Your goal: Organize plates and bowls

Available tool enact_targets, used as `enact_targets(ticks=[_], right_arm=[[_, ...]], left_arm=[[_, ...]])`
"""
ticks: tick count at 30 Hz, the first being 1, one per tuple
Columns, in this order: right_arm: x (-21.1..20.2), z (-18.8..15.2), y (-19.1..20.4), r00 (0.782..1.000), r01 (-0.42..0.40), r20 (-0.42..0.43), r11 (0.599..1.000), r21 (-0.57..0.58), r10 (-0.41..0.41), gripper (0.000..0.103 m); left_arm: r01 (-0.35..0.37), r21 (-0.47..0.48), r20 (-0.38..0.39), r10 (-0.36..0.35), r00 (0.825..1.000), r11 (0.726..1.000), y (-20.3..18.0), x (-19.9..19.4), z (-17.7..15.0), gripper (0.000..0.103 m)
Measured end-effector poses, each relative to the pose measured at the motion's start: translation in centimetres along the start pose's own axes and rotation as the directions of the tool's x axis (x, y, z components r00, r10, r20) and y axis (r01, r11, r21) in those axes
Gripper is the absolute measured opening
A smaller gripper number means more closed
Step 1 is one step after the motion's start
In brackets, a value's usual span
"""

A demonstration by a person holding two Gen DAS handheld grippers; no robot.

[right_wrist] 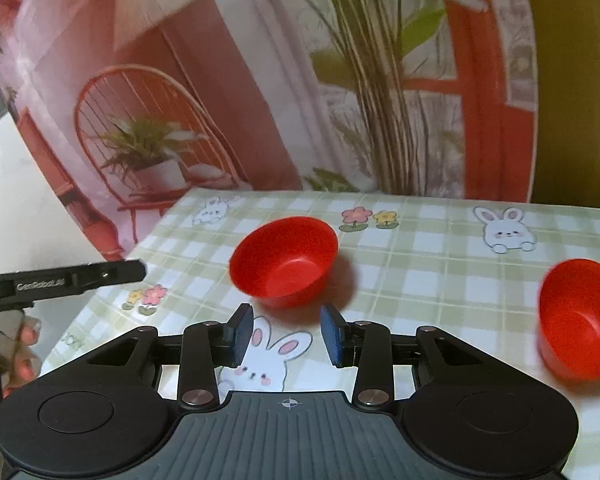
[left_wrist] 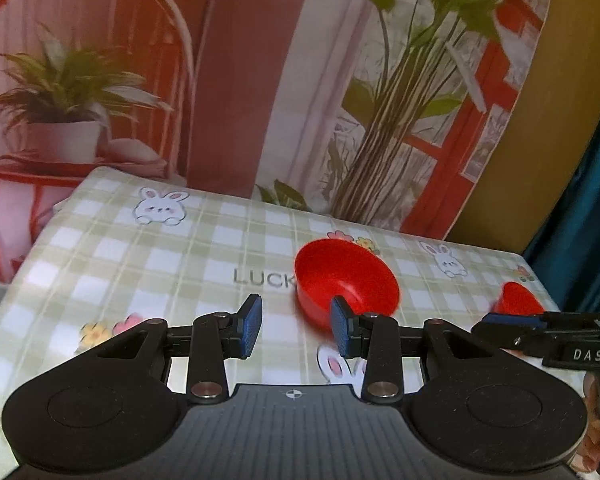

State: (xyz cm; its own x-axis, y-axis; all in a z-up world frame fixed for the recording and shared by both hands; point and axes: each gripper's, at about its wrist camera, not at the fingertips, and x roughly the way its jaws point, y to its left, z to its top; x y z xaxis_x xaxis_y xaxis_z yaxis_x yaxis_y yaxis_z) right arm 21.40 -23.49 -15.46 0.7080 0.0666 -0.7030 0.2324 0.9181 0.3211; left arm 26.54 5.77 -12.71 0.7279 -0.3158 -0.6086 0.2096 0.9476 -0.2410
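Left wrist view: left tongs (left_wrist: 296,326) released, blue pads (left_wrist: 250,326) spread wide apart, nothing between them. They hang above the surface (left_wrist: 140,256), which is covered by a green-and-white check cloth printed with rabbits, flowers and the letters "LUCK".

Near red bowl (left_wrist: 346,282) sits on the cloth just beyond the right-hand pad of the left tongs; that pad overlaps the bowl's near rim in this view, contact not determinable. Bowl is upright, opening tilted toward the camera, empty.

Far right of the same view: second red bowl (left_wrist: 518,300) near the surface's right edge, partly hidden behind the right tongs (left_wrist: 508,326), which enter from the right side.

Right wrist view: the left tongs' black body (right_wrist: 80,276) shows at the left edge, with the person's hand (right_wrist: 20,354) below it, nails painted pink. Right tongs (right_wrist: 287,336) released, pads well apart, empty, over a printed rabbit. The near red bowl (right_wrist: 284,266) lies just ahead of them, apart from both pads. The second red bowl (right_wrist: 578,320) sits at the right, well apart from the first, upright and empty.

Behind the surface: a printed backdrop (right_wrist: 220,100) with a red chair, potted plants and a red window frame.
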Motion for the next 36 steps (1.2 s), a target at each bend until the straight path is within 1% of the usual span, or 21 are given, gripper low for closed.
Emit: enact_targets(ticks=[4,8,10,13,15,18,19,20,22,29,31,32,36], right_arm=[[2.7,1.3,-0.8,1.0,0.016,0.002,0.999,0.038,-0.016,0.035],[5.1,2.3,-1.9,1.0,0.017,-0.011,0.996,0.082,-0.016,0.035],[6.2,2.5,-2.1,1.0,0.023,-0.016,0.997,0.075,-0.022,0.035],[7.9,2.5,-2.2,0.998,0.047,-0.046,0.997,0.059,-0.044,0.035],[8.7,2.5,-2.3,0.997,0.049,-0.06,0.997,0.064,-0.045,0.033],[9.5,2.4,-2.4,0.997,0.036,-0.072,0.996,0.077,-0.031,0.03],[9.8,2.4,-2.4,0.997,0.031,-0.079,0.996,0.079,-0.025,0.028],[10.0,2.3,-2.4,0.996,0.023,-0.083,0.997,0.079,-0.017,0.023],[10.1,2.2,-2.2,0.996,0.024,-0.088,0.997,0.076,-0.017,0.019],[8.3,1.6,-1.7,0.998,0.009,-0.067,0.997,0.078,-0.003,0.016],[7.4,1.6,-1.6,0.998,0.006,-0.055,0.997,0.08,-0.001,0.016],[6.9,1.5,-1.6,0.999,0.004,-0.049,0.997,0.081,0.0,0.016],[4.5,1.2,-1.1,1.0,0.011,-0.015,0.998,0.063,-0.01,0.016]], left_arm=[[0.018,-0.011,-0.023,-0.019,1.0,1.0,0.4,3.8,0.7,0.039],[0.008,-0.026,-0.055,-0.01,0.998,1.0,0.6,7.1,0.7,0.039],[0.005,-0.024,-0.067,-0.007,0.998,1.0,0.6,8.3,0.6,0.039],[-0.005,-0.019,-0.086,0.003,0.996,1.0,0.5,9.5,0.3,0.039],[-0.001,-0.026,-0.095,-0.001,0.996,1.0,0.6,9.9,0.0,0.037],[0.015,-0.022,-0.103,-0.017,0.995,1.0,0.7,10.2,-0.5,0.024],[0.018,-0.009,-0.106,-0.019,0.994,1.0,0.6,10.2,-0.6,0.016],[0.019,0.009,-0.111,-0.017,0.994,1.0,0.4,10.2,-0.6,0.015],[0.03,0.026,-0.111,-0.027,0.993,0.999,0.1,10.0,-0.7,0.015],[0.027,0.032,-0.103,-0.024,0.994,0.999,-0.5,8.4,-0.6,0.015],[0.027,0.045,-0.098,-0.022,0.995,0.999,-1.1,7.5,-0.6,0.015],[0.043,0.056,-0.101,-0.037,0.994,0.997,-1.3,7.2,-0.6,0.015],[0.042,0.069,-0.093,-0.036,0.995,0.997,-2.5,5.6,-0.6,0.015]])
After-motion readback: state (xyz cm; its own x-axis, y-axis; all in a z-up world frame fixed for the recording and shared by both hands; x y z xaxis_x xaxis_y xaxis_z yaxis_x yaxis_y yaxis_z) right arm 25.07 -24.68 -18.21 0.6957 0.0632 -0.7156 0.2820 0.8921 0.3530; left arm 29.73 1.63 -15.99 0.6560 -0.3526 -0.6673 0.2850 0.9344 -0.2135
